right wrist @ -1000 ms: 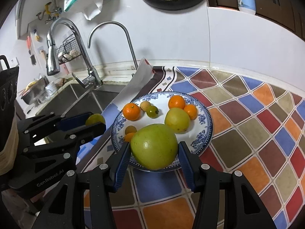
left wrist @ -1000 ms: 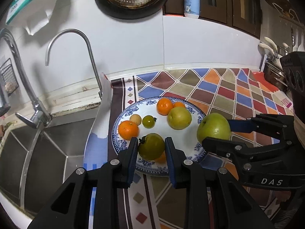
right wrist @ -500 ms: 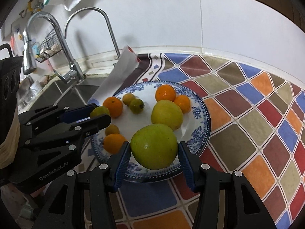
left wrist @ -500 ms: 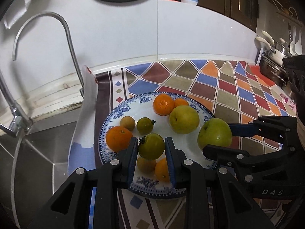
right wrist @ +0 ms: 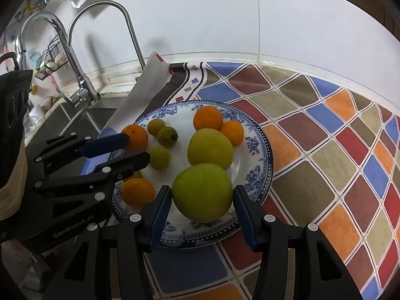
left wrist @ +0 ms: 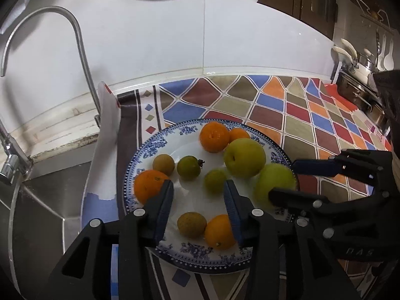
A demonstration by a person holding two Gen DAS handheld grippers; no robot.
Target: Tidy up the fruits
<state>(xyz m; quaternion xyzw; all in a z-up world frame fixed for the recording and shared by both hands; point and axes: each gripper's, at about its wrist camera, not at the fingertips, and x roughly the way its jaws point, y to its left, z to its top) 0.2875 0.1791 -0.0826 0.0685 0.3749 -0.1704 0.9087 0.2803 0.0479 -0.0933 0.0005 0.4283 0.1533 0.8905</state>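
Note:
A blue-and-white plate [left wrist: 150,147] [right wrist: 260,155] on the counter holds oranges, small green and brown fruits and a yellow-green apple [left wrist: 245,157] [right wrist: 210,147]. My left gripper [left wrist: 198,195] [right wrist: 135,150] hovers over the plate's left side with its jaws opening. A small green fruit [left wrist: 215,180] [right wrist: 158,157] lies on the plate just past the fingertips, beside the right finger, and is not gripped. My right gripper [right wrist: 202,195] [left wrist: 295,182] is shut on a large green apple [right wrist: 202,191] [left wrist: 275,185] over the plate's near-right rim. I cannot tell whether the apple touches the plate.
A coloured diamond-pattern mat [right wrist: 325,150] covers the counter under the plate. A steel sink [left wrist: 37,212] with two faucets [right wrist: 75,57] lies to the left. White wall tiles rise behind. A dish rack with pots [left wrist: 362,75] stands at the far right.
My left gripper came down over the plate and opened, and the small green fruit it held now lies on the plate. My right gripper brought the green apple lower over the plate's rim.

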